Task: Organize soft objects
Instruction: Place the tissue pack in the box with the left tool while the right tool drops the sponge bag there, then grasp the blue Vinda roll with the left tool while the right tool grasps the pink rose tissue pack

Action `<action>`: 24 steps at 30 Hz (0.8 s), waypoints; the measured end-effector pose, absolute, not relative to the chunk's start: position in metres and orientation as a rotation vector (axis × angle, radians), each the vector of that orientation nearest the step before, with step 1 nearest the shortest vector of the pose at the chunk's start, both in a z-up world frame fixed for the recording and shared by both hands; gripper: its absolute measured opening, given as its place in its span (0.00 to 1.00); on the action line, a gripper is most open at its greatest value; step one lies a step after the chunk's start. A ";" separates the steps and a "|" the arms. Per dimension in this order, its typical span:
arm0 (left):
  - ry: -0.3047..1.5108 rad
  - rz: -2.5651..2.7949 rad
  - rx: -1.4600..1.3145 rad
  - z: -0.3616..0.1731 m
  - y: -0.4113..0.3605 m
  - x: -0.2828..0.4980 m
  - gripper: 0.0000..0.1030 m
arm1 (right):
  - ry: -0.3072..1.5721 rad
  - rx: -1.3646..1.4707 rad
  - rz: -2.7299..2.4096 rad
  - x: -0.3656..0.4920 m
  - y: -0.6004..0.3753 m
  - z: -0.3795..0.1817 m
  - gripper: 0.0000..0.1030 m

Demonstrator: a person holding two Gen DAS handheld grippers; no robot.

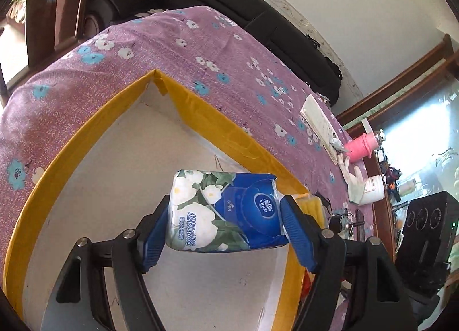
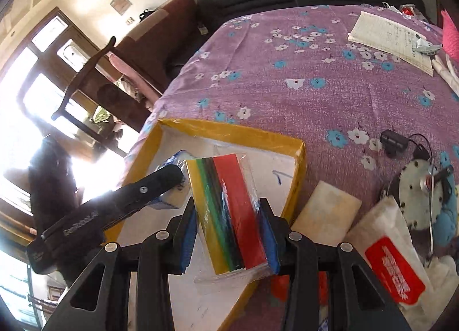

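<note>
Clamping down on both sides here: the left gripper (image 1: 223, 223) has its blue pads pressed against the two short ends of a tissue pack (image 1: 225, 210), the pack's long axis running straight across between the fingers, its printed "OPEN" face turned up toward the camera. It hangs above the white floor of the yellow-rimmed box (image 1: 86, 141), near the box's right wall. Over to the right gripper (image 2: 229, 233): jaws closed on a striped sponge pack (image 2: 229, 216), yellow, green, dark and red bands, wrapped in clear film. Its long axis points forward, away from the camera and into the box, held over the box's near right corner.

The right wrist view catches what the left cannot: the left gripper's black finger crossing in from the left edge, with only a sliver of the tissue pack peeking out behind it. A cream sponge (image 2: 327, 216) lies on the purple floral tablecloth (image 2: 287, 87) just outside the box's right wall, beside a white packet with a red label (image 2: 393, 267). The label's text is too blurred to read. A notepad (image 2: 393, 41) sits toward the cloth's far right corner.
</note>
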State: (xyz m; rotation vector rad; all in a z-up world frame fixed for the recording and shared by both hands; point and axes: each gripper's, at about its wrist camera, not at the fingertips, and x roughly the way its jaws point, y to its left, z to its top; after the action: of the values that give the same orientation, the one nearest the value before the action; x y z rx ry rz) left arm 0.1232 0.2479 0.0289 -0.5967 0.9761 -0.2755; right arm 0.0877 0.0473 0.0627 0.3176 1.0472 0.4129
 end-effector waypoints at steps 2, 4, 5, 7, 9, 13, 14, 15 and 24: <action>0.974 -0.276 -0.604 0.028 0.253 0.121 0.79 | 1.036 0.308 0.399 0.092 0.047 0.062 0.46; 0.974 -0.274 -0.611 0.028 0.257 0.118 0.80 | 1.030 0.304 0.400 0.093 0.046 0.065 0.58; 0.975 -0.271 -0.613 0.029 0.258 0.117 0.80 | 1.025 0.305 0.399 0.092 0.045 0.067 0.65; 0.967 -0.272 -0.609 0.033 0.259 0.114 0.80 | 1.002 0.313 0.393 0.088 0.039 0.073 0.66; 0.961 -0.275 -0.595 0.042 0.257 0.107 0.80 | 0.987 0.314 0.394 0.082 0.030 0.081 0.66; 0.921 -0.320 -0.565 0.069 0.244 0.083 0.82 | 0.927 0.264 0.365 0.052 -0.009 0.106 0.66; 0.895 -0.354 -0.550 0.081 0.235 0.071 0.85 | 0.918 0.256 0.352 0.047 -0.019 0.109 0.67; 0.875 -0.382 -0.538 0.089 0.228 0.063 0.87 | 0.904 0.254 0.329 0.037 -0.035 0.113 0.67; 0.917 -0.558 -0.305 0.092 0.106 0.009 0.92 | 0.888 0.331 0.169 -0.030 -0.148 0.100 0.68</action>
State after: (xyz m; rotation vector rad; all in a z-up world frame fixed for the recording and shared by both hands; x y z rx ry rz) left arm 0.0092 0.1056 0.0922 -0.3053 0.9171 -0.5583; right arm -0.0295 -0.1477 0.1001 0.3307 0.8877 0.1694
